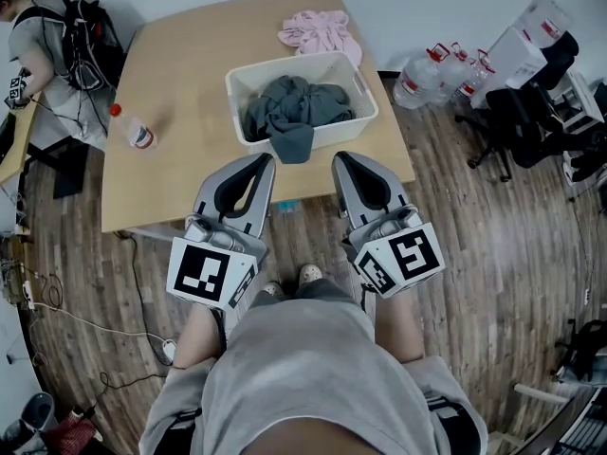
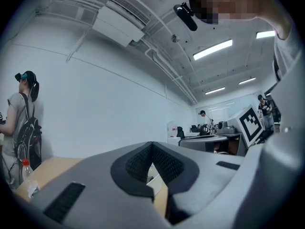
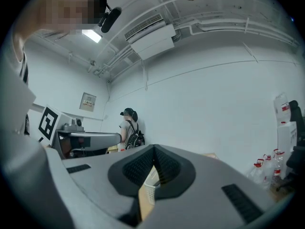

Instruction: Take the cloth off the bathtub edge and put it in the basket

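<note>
Head view: grey cloth (image 1: 299, 107) lies heaped lengthwise in the white basket (image 1: 234, 93) by the table's (image 1: 180, 74) near edge, with one flap over the near rim pointing at the person. Left gripper (image 1: 258, 159) and right gripper (image 1: 343, 159) hover off that edge, jaws closed together and empty.

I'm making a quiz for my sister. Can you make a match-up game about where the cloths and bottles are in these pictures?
Things
1. crumpled pink cloth
2. big clear water bottles with red caps
3. crumpled grey cloth
4. small clear plastic bottle with a red cap

Places
A. inside the white plastic basket, one end over its front rim
B. on the light wooden table, behind the basket
C. on the table, left of the basket
D. on the wooden floor, right of the table

Pairs: 1-B, 2-D, 3-A, 4-C
</note>
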`<move>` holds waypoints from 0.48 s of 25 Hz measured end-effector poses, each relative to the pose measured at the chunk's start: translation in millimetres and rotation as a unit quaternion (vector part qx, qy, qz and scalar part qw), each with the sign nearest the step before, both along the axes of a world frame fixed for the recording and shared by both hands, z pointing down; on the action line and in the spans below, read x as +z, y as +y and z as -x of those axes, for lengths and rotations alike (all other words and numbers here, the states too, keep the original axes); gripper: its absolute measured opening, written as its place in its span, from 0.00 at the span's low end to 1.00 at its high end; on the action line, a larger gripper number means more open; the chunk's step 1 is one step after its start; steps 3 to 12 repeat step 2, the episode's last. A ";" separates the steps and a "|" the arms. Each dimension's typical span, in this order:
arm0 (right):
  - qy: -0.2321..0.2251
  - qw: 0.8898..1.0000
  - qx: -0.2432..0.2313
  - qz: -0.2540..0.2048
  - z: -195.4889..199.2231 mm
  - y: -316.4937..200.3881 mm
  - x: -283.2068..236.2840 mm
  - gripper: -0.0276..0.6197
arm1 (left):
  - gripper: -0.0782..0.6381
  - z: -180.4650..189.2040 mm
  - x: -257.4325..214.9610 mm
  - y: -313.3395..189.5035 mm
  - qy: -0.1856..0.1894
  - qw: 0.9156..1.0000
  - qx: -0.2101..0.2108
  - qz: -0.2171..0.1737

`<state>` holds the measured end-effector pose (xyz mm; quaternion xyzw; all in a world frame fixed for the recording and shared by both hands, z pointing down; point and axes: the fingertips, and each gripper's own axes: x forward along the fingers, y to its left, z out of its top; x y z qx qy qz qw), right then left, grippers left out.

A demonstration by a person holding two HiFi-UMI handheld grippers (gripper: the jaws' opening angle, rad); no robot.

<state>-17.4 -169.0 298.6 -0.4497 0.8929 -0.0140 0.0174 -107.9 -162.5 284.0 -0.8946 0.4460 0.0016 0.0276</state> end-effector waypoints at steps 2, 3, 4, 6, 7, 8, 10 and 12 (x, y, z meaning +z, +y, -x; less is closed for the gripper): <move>-0.002 1.000 0.000 0.000 -1.5 0.2 -1.1 0.06 | 0.13 -1.3 -0.9 0.1 0.000 1.000 0.000 -0.001; -0.002 1.000 0.000 0.000 -1.5 0.2 -1.1 0.06 | 0.13 -1.3 -0.9 0.1 0.000 1.000 0.000 -0.001; -0.002 1.000 0.000 0.000 -1.5 0.2 -1.1 0.06 | 0.13 -1.3 -0.9 0.1 0.000 1.000 0.000 -0.001; -0.002 1.000 0.000 0.000 -1.5 0.2 -1.1 0.06 | 0.13 -1.3 -0.9 0.1 0.000 1.000 0.000 -0.001; -0.002 1.000 0.000 0.000 -1.5 0.2 -1.1 0.06 | 0.13 -1.3 -0.9 0.1 0.000 1.000 0.000 -0.001; -0.002 1.000 0.000 0.000 -1.5 0.2 -1.1 0.06 | 0.13 -1.3 -0.9 0.1 0.000 1.000 0.000 -0.001; -0.002 1.000 0.000 0.000 -1.5 0.2 -1.1 0.06 | 0.13 -1.3 -0.9 0.1 0.000 1.000 0.000 -0.001; -0.002 1.000 0.000 0.000 -1.5 0.2 -1.1 0.06 | 0.13 -1.3 -0.9 0.1 0.000 1.000 0.000 -0.001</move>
